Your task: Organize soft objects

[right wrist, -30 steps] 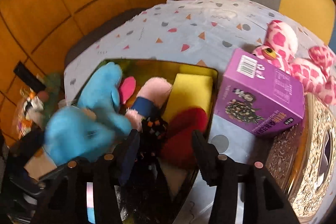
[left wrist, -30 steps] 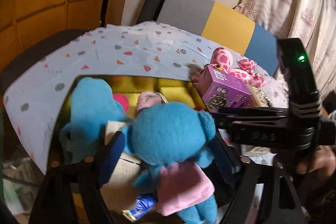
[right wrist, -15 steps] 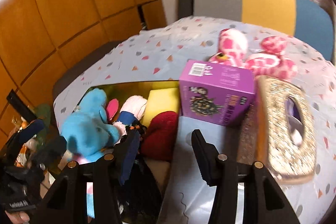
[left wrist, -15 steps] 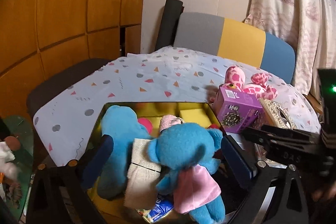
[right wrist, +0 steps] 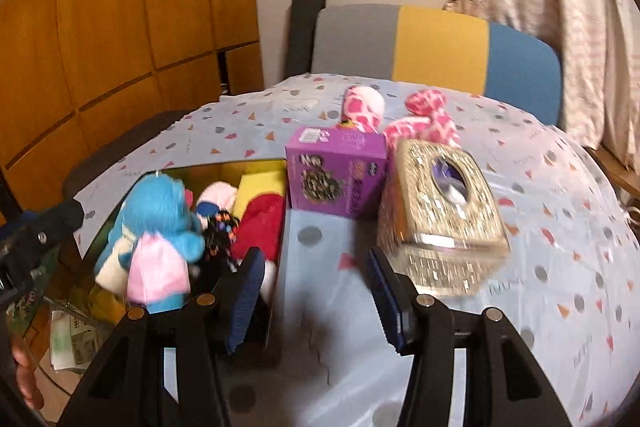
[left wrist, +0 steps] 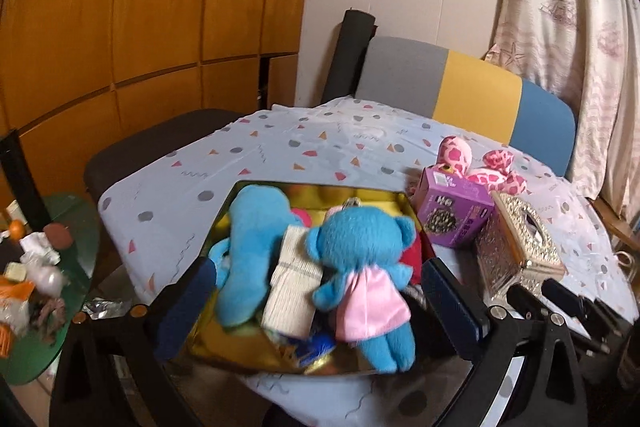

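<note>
A gold tin (left wrist: pixel 236 343) on the table holds several soft things. A blue bear in a pink dress (left wrist: pixel 360 267) lies on top, beside a second blue plush (left wrist: pixel 252 247) and a beige knit cloth (left wrist: pixel 292 287). My left gripper (left wrist: pixel 320 307) hangs open and wide above the tin's near end, its pads clear of the bear. My right gripper (right wrist: pixel 318 299) is open over bare tablecloth just right of the tin (right wrist: pixel 216 171), with nothing between its fingers. A pink spotted plush (right wrist: pixel 400 115) lies on the table behind a purple box (right wrist: pixel 336 175).
A glittery silver tissue box (right wrist: pixel 440 203) stands right of the purple box. A red plush (right wrist: pixel 260 223) and a yellow sponge (right wrist: pixel 256 183) fill the tin's right side. A grey, yellow and blue chair back (left wrist: pixel 460 91) is behind the table. A cluttered green side table (left wrist: pixel 48 267) sits at left.
Both grippers have drawn back and risen from the tin. The left jaws widened and the blue bear now lies free in the tin. The right view swung towards the tissue box.
</note>
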`<state>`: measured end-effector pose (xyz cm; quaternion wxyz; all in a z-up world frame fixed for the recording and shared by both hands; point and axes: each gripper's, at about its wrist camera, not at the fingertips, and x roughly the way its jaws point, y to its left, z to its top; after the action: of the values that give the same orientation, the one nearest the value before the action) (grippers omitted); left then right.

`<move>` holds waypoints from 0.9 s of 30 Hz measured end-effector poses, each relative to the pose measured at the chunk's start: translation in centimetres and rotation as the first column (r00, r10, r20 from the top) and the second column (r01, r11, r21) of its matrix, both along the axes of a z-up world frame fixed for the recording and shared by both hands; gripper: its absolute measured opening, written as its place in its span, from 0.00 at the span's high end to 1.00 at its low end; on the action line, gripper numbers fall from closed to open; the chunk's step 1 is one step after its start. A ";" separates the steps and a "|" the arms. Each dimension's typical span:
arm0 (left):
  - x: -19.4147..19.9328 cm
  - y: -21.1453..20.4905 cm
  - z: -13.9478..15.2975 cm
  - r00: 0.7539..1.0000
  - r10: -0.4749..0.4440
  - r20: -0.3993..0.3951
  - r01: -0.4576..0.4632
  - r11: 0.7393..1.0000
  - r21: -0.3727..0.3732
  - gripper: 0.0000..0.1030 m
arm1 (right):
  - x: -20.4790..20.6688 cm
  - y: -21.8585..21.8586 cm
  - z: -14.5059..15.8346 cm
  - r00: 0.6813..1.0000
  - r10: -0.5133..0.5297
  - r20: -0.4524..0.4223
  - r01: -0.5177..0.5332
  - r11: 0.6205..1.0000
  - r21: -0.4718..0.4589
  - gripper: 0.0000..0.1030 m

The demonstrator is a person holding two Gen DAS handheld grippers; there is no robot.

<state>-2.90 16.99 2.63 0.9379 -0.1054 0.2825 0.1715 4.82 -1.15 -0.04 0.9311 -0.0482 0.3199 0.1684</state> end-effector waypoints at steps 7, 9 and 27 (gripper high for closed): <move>-1.8 -0.6 -0.4 0.999 0.055 -0.001 -0.055 0.998 0.021 0.00 | -2.2 -0.3 -1.2 1.000 -0.001 -0.016 0.001 1.000 -0.005 0.48; -2.0 -0.6 -0.4 0.997 0.073 -0.005 -0.073 0.997 0.031 0.00 | -2.4 -0.3 -1.1 1.000 -0.006 -0.005 0.006 1.000 -0.003 0.48; -1.8 -0.6 -0.8 0.996 0.080 -0.026 -0.079 0.996 0.036 0.00 | -3.2 0.2 -0.4 0.999 -0.007 0.042 0.007 1.000 -0.006 0.48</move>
<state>-4.67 16.36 1.87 0.9282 -0.0977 0.2878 0.2148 1.67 -0.97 -0.42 0.9381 -0.0534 0.3009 0.1631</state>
